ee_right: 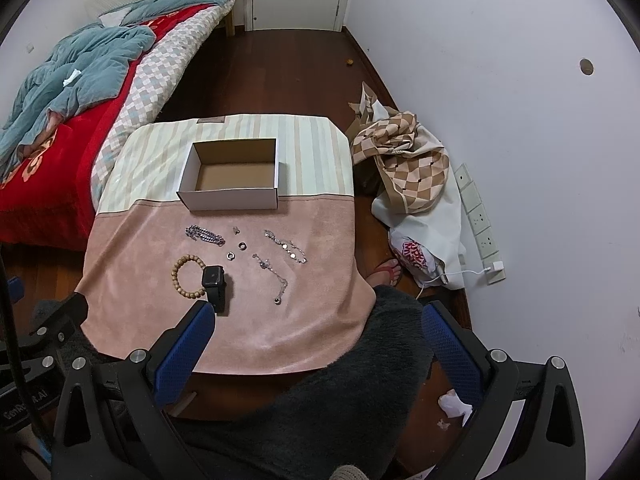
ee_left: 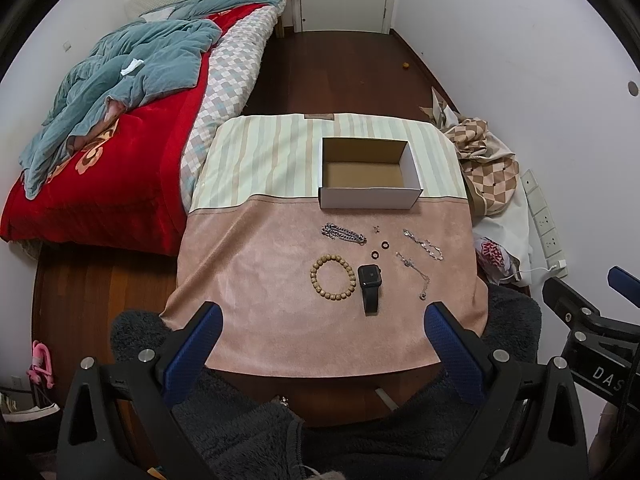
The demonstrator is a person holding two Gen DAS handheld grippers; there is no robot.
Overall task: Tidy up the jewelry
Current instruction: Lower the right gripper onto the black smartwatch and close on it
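Both the left gripper (ee_left: 322,322) and right gripper (ee_right: 318,322) hang spread wide and empty at the worktop's (ee_left: 280,320) near edge. Bead bracelet (ee_left: 333,278), smartwatch (ee_left: 370,282), chains and rings lie near the cardboard box (ee_left: 370,196).

Left hand-held gripper (ee_left: 324,320) spread wide, right hand-held gripper (ee_right: 318,316) likewise

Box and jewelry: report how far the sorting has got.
Done: nothing; the box is empty. In hand: nothing; the left tool and right tool are both open, short of the pieces. Left: bead bracelet, watch, chains, two rings and thin bracelets, all on the cloth.
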